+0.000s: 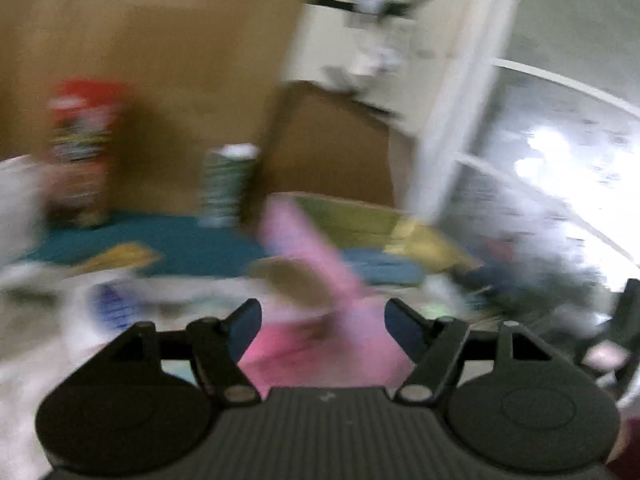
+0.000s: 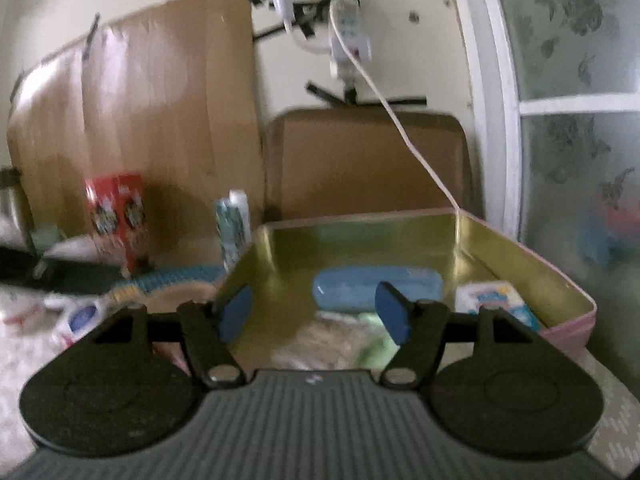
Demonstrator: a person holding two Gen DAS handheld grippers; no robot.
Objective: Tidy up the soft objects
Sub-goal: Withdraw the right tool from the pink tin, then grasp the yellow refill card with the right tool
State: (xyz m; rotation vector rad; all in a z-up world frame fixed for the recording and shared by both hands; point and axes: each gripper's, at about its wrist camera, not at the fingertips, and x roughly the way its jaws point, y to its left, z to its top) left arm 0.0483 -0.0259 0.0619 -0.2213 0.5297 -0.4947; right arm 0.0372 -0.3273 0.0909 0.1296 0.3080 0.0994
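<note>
My left gripper point(image 1: 323, 322) stands wide open, blue pads apart, nothing between them. The left view is badly smeared. A pink cloth point(image 1: 316, 300) lies just ahead of and below the open jaws, one strip of it reaching up and left toward the tin point(image 1: 360, 216); whether it touches my pads I cannot tell. A tan blurred shape point(image 1: 296, 284) sits on the cloth, too smeared to name. Behind, on a teal mat point(image 1: 160, 240), stand a red carton point(image 1: 82, 152) and a striped tube point(image 1: 228, 184), against brown cardboard point(image 1: 160, 60). My right gripper point(image 2: 316, 312) is also wide open and empty, hovering at the near edge of the tin point(image 2: 520, 256), a pink-sided box with a gold inside. In it: a blue case point(image 2: 376, 286) against the back, a white packet point(image 2: 496, 300) in the right corner, a pale beige soft piece point(image 2: 320, 340) and a light green piece point(image 2: 378, 346) at the front, just under my jaws. Left of the tin lies a knitted blue item point(image 2: 176, 280). A white cable point(image 2: 400, 120) drops from a wall strip point(image 2: 348, 32) to the tin's back rim.
</note>
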